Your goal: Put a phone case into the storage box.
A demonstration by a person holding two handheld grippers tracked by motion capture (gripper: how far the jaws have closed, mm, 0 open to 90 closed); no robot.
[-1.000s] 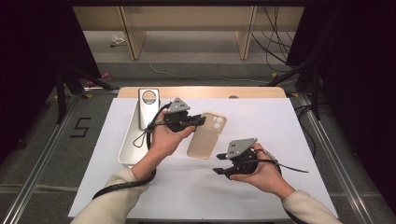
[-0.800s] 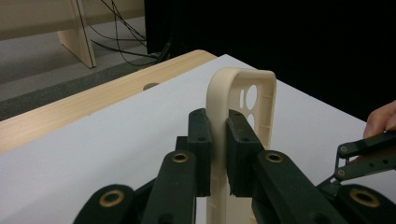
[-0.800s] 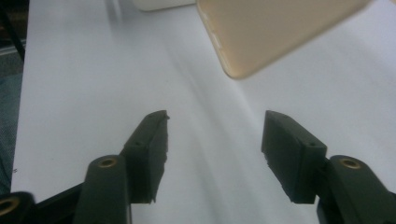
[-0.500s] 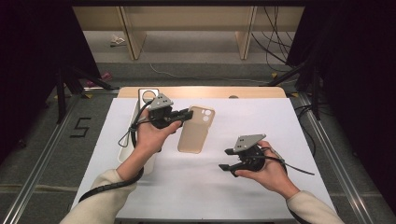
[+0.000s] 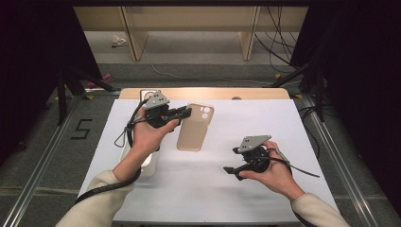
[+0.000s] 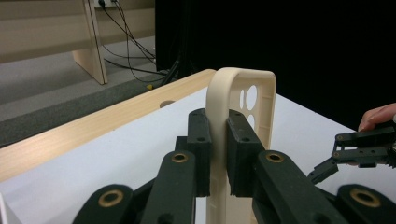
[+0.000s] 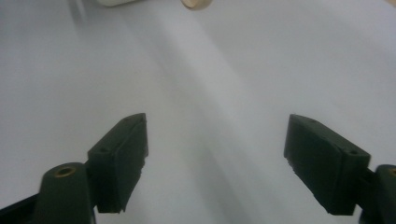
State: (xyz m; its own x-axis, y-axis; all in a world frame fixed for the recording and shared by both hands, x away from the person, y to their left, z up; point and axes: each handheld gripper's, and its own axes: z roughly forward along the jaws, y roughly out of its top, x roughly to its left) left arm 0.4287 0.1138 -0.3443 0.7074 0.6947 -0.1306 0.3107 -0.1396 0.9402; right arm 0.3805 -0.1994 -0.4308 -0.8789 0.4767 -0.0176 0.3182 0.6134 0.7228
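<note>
My left gripper (image 5: 187, 112) is shut on the long edge of a beige phone case (image 5: 194, 130) and holds it over the far left of the white mat. In the left gripper view the case (image 6: 243, 93) stands upright between the two pads (image 6: 200, 140), camera cut-outs at its far end. My right gripper (image 5: 231, 161) is at the near right, low over the mat, and its jaws have just been opening. In the right gripper view they (image 7: 219, 135) stand wide apart with only bare mat between them. It also appears at the right edge of the left gripper view (image 6: 355, 149).
A white tray (image 5: 149, 165) lies along the mat's left side, partly under my left forearm. The white mat (image 5: 274, 127) covers the table, with a wooden strip (image 5: 255, 93) along its far edge. Metal rails and dark floor flank the table.
My left hand has carried the phone case leftwards and a little away from me. The right hand has stayed put while its jaws spread wider.
</note>
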